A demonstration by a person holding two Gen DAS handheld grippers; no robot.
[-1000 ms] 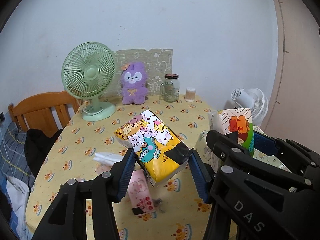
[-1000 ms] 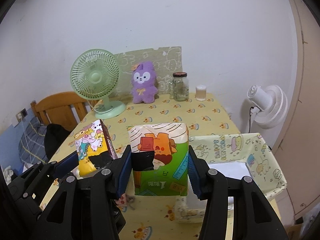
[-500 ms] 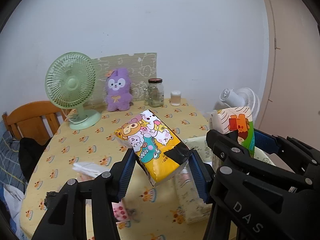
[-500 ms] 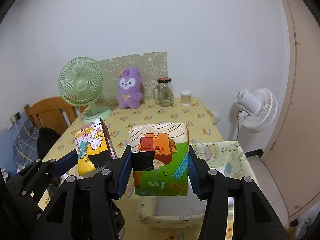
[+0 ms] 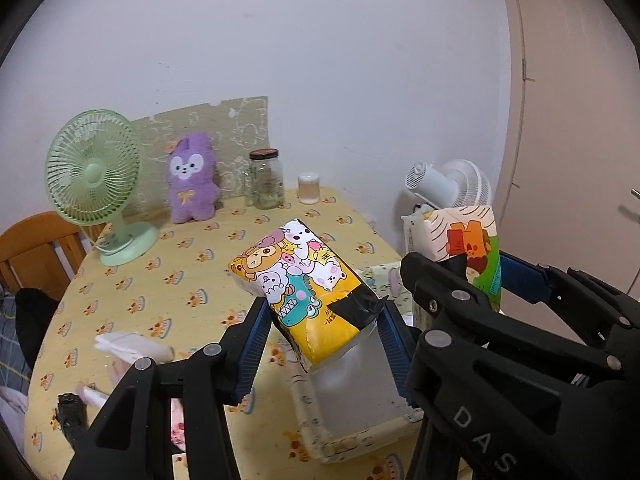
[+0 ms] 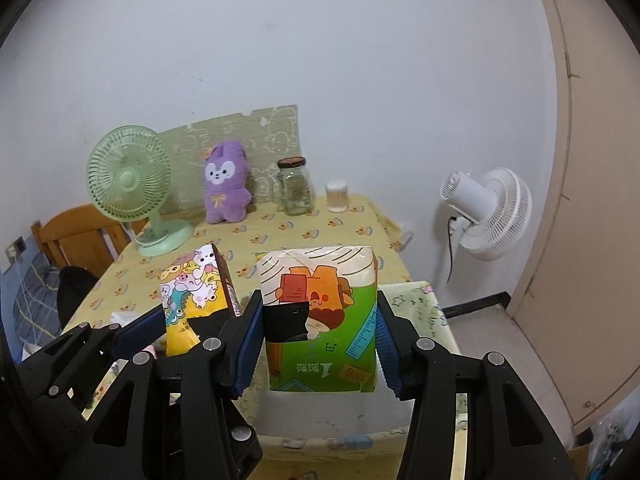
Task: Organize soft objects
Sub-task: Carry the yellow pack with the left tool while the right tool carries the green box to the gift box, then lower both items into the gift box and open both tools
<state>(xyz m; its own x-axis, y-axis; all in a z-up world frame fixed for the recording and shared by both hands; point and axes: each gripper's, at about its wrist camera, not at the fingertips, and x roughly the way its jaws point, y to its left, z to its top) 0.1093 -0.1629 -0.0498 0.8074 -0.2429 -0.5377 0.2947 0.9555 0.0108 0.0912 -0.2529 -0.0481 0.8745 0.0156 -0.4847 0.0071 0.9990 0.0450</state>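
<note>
The left gripper point(image 5: 322, 334) is clamping a yellow tissue pack point(image 5: 304, 290) printed with cartoon animals, its blue pads pressing the pack's two sides near a strip of black tape. The pack is tilting away from the camera and hanging in the air above a fabric bin point(image 5: 352, 432), whose pale inside is showing right under it. The right gripper point(image 6: 318, 344) is squeezing a green and white tissue pack point(image 6: 320, 320) in the same way, holding it upright over the bin's patterned rim point(image 6: 420, 300). The two grippers are sitting side by side, the yellow pack just to the left of the green one, and neither pack is touching the bin.

The bin is standing at the near right end of a table point(image 5: 160, 280) covered in a yellow cloth with small cake prints. To the left of the bin, a white folded tissue point(image 5: 128, 344) and a small pink packet point(image 5: 178, 424) are lying on the cloth. At the far edge, a green desk fan point(image 5: 96, 184), a purple plush bunny point(image 5: 192, 184), a glass jar point(image 5: 265, 180) and a small cup point(image 5: 309, 188) are lining up along the wall. A white fan point(image 6: 486, 212) is standing beyond the table's right side, and a wooden chair point(image 5: 36, 256) is showing at the left.
</note>
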